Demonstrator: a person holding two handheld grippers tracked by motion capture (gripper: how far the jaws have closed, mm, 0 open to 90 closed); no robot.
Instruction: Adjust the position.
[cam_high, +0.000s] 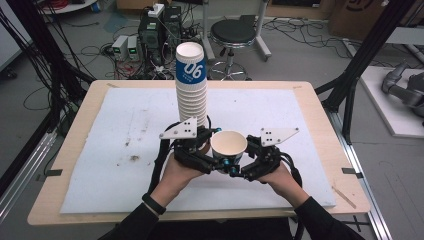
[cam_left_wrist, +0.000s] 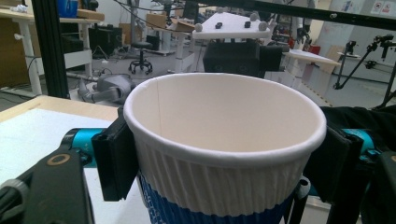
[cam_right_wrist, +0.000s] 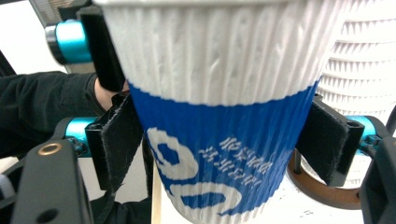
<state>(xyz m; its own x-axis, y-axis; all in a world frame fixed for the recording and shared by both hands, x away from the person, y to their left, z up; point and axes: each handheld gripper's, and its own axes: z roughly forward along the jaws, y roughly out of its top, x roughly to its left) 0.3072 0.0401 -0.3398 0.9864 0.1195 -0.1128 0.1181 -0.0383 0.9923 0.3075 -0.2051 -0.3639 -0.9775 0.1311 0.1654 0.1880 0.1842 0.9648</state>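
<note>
Both hand-held grippers (cam_high: 206, 159) (cam_high: 249, 164) pinch one upright ribbed white paper cup (cam_high: 228, 145) with blue band.

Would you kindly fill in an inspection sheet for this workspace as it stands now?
Surface: white mat on a wooden table, with a few brown specks.
Job's things: single paper cup, upright and empty; tall cup stack behind it.
Clutter: nothing seen.
Grippers: left tongs and right tongs both clamp the single cup from opposite sides.
Cables: black leads trail from both tongs.
Surroundings: stool, floor wiring, electronics boxes, black frame posts.
</note>
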